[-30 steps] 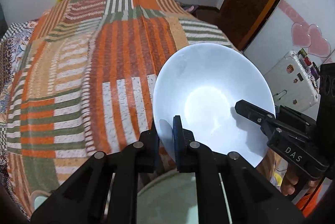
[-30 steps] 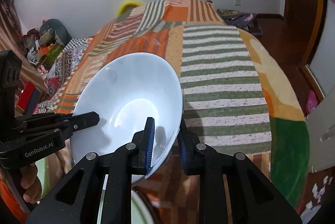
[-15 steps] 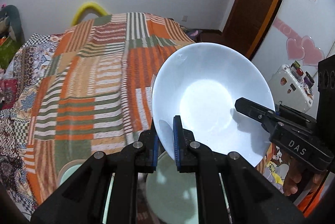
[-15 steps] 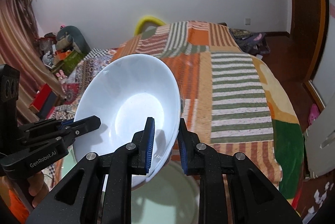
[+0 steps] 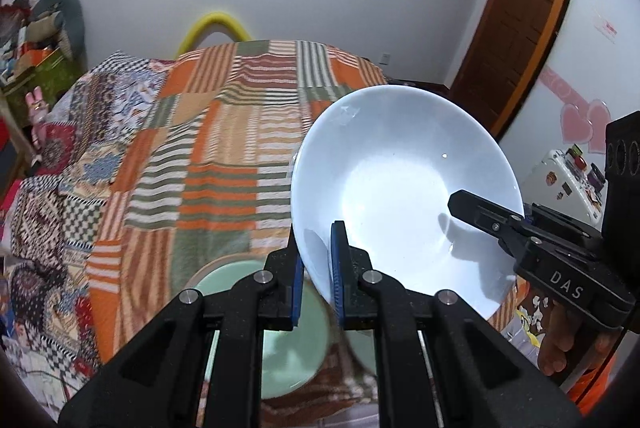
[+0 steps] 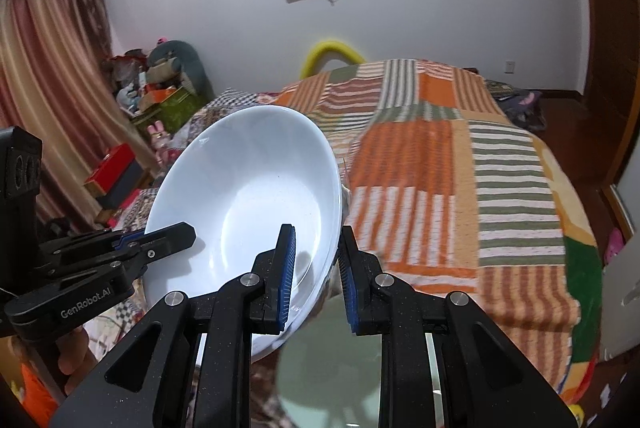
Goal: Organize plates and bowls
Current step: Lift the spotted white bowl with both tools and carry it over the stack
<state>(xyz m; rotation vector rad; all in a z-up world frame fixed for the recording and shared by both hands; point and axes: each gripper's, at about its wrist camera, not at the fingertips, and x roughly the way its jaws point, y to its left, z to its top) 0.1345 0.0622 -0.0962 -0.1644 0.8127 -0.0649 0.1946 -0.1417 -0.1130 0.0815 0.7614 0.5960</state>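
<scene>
- "DAS" is read in pale letters on the black body of the right tongs (image 5: 486, 218), seen right of the left tongs (image 5: 316, 280).
- "GenRobot.AI" is read on the black body of the left tongs, seen left of the right tongs.

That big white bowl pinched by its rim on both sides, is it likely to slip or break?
The white bowl looks glazed and glossy, so probably slippery. The left gripper and right gripper clamp only its thin rim. It seems rigid ceramic, likely breakable if dropped.
</scene>
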